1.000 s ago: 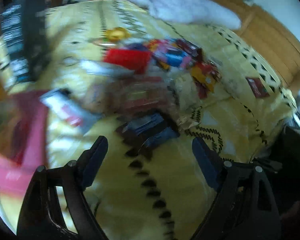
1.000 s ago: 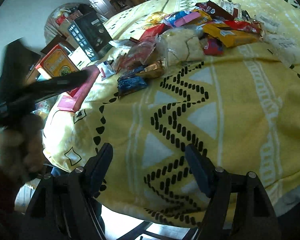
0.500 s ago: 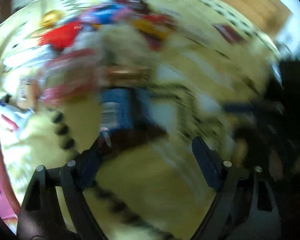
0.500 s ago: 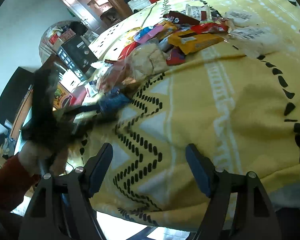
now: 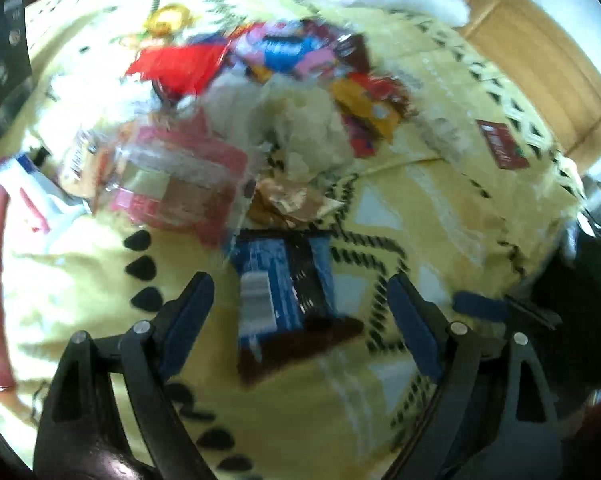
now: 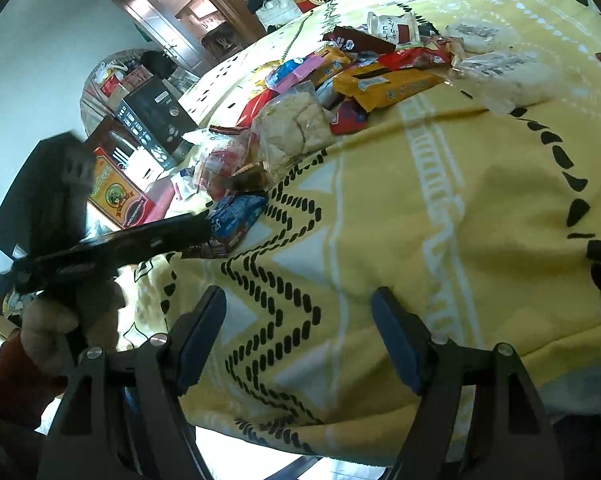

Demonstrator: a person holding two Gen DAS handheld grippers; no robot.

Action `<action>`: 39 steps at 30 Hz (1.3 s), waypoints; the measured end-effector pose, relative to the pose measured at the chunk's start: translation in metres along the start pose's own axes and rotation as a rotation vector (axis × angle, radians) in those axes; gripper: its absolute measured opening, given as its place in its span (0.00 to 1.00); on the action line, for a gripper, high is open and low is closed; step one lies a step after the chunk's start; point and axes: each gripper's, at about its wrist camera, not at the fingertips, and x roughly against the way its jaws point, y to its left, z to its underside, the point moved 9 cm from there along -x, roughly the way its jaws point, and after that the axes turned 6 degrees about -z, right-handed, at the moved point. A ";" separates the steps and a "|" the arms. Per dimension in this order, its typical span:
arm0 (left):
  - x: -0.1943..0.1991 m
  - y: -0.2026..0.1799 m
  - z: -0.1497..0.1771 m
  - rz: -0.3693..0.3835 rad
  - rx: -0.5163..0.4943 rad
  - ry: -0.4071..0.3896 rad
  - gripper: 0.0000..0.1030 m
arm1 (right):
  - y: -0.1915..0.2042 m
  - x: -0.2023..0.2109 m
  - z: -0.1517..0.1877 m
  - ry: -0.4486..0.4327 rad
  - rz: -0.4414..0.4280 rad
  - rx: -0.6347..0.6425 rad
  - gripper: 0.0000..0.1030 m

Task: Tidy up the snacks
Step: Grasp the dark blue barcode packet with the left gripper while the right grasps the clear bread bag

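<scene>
- Left wrist view, rather blurred: the left gripper (image 5: pixel 300 312) points down at a yellow patterned blanket (image 5: pixel 440 216) with its jaws spread wide; a blue snack packet (image 5: pixel 280 284) lies flat on the blanket between the two fingers, and neither pad appears to press on it; nothing is held.
- Beyond the blue packet lies the snack pile (image 5: pixel 268 112): a clear bag with red and pink contents (image 5: pixel 176 184), a crumpled brown wrapper (image 5: pixel 288 200) just beside the blue packet's far end, a pale bag of white pieces (image 5: pixel 300 128), a red packet (image 5: pixel 180 64) and an orange packet (image 5: pixel 364 104) farther back; a small dark red packet (image 5: pixel 500 144) lies apart to the right.
- Right wrist view: the right gripper (image 6: pixel 296 336) hovers over bare blanket near its edge, jaws wide apart and empty; the pile sits well ahead of it.
- At the left of this view a hand (image 6: pixel 68 320) in a red sleeve (image 6: pixel 4 372) grips the other tool, whose dark fingers reach the blue packet at the near end of the pile; whether they touch it cannot be told.
- Boxes (image 6: pixel 152 124) stand beyond the bed's left side.
</scene>
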 end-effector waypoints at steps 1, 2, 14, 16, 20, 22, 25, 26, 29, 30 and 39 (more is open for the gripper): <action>-0.004 0.003 0.002 -0.020 0.007 0.014 0.79 | 0.000 0.001 0.000 -0.003 0.000 0.001 0.76; -0.009 0.004 0.002 -0.054 0.005 0.019 0.74 | 0.000 0.002 0.000 -0.005 0.000 0.002 0.76; 0.037 0.014 0.018 -0.131 -0.015 -0.069 0.49 | 0.000 -0.001 -0.018 -0.025 0.013 0.025 0.76; 0.044 0.017 0.020 -0.134 -0.004 -0.082 0.49 | -0.001 -0.004 -0.032 -0.040 0.017 0.037 0.76; 0.056 0.028 0.017 -0.148 0.031 -0.109 0.49 | 0.001 -0.025 -0.071 -0.061 0.015 0.059 0.76; 0.064 0.029 0.009 -0.146 0.039 -0.138 0.49 | 0.005 -0.040 -0.087 -0.051 0.011 0.079 0.76; 0.075 0.034 0.003 -0.156 0.034 -0.173 0.49 | 0.014 -0.072 -0.115 -0.032 0.034 0.136 0.77; 0.077 0.035 0.001 -0.153 0.040 -0.176 0.49 | 0.015 -0.080 -0.121 -0.024 0.046 0.146 0.78; 0.076 0.042 -0.002 -0.152 0.053 -0.174 0.49 | 0.013 -0.107 -0.134 0.006 0.081 0.152 0.82; 0.075 0.043 -0.003 -0.145 0.063 -0.171 0.49 | 0.013 -0.115 -0.136 0.019 0.090 0.157 0.84; 0.076 0.049 -0.005 -0.151 0.082 -0.178 0.49 | 0.005 -0.133 -0.125 0.050 0.135 0.189 0.64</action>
